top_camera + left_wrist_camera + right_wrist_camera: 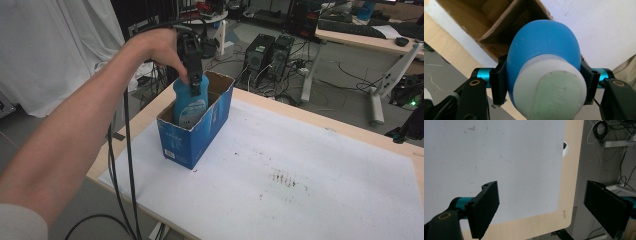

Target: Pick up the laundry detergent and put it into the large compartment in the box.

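A blue bottle (190, 102) with a white cap stands in an open blue cardboard box (200, 131) near the table's left edge. My left gripper (194, 75) comes down from above and is shut on the bottle's neck, held by a person's hand. In the left gripper view the bottle (541, 50) and its white cap (549, 87) sit clamped between the two black jaws, with the box's brown inside (499, 25) below. My right gripper (541, 210) is open, hovering over the white sheet (486, 157) near a table corner, with nothing between its jaws.
A white sheet (300, 175) covers most of the wooden table (350, 127), with dark smudges near the middle. Black cables (127, 165) hang off the left edge. Computer towers (267, 55) and another desk (370, 37) stand on the floor beyond.
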The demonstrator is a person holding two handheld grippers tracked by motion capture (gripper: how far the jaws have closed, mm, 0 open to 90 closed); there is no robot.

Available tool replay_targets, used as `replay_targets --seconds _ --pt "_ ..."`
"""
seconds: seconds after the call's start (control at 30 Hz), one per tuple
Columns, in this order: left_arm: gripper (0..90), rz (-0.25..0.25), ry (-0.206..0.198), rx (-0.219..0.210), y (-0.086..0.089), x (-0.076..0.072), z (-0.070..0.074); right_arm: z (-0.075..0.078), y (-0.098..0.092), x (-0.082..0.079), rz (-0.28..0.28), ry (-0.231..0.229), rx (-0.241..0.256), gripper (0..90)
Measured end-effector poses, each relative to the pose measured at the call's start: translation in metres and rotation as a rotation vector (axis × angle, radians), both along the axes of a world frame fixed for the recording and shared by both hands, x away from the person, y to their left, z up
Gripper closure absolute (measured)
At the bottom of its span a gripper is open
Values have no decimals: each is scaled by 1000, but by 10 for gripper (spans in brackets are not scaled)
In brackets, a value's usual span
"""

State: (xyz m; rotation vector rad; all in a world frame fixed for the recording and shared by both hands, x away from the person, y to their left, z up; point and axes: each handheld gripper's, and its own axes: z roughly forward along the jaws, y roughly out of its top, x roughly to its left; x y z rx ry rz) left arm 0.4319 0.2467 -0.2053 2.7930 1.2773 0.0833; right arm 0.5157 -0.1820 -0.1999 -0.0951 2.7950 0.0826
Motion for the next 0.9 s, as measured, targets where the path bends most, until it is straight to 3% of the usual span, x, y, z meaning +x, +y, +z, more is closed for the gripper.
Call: replay_targets --seconds 0.37,0.5,0.57,0.77,0.9 --pt "378 -202 3 27 -1 -3 -41 -1 -3 -1 -6 2 -1 123" --pt "378 -222 -8 13 0 -3 -50 -2 -5 0 -8 3 -1 123" --pt "378 -241 11 30 0 -3 -56 -2 -6 -1 -14 4 0 123" --pt "377 -302 12 26 3 -4 -70 -3 -7 -1 -21 5 -2 123" --pt "377 -314 -1 14 4 -4 -72 -3 -7 0 -16 5 -1 123"
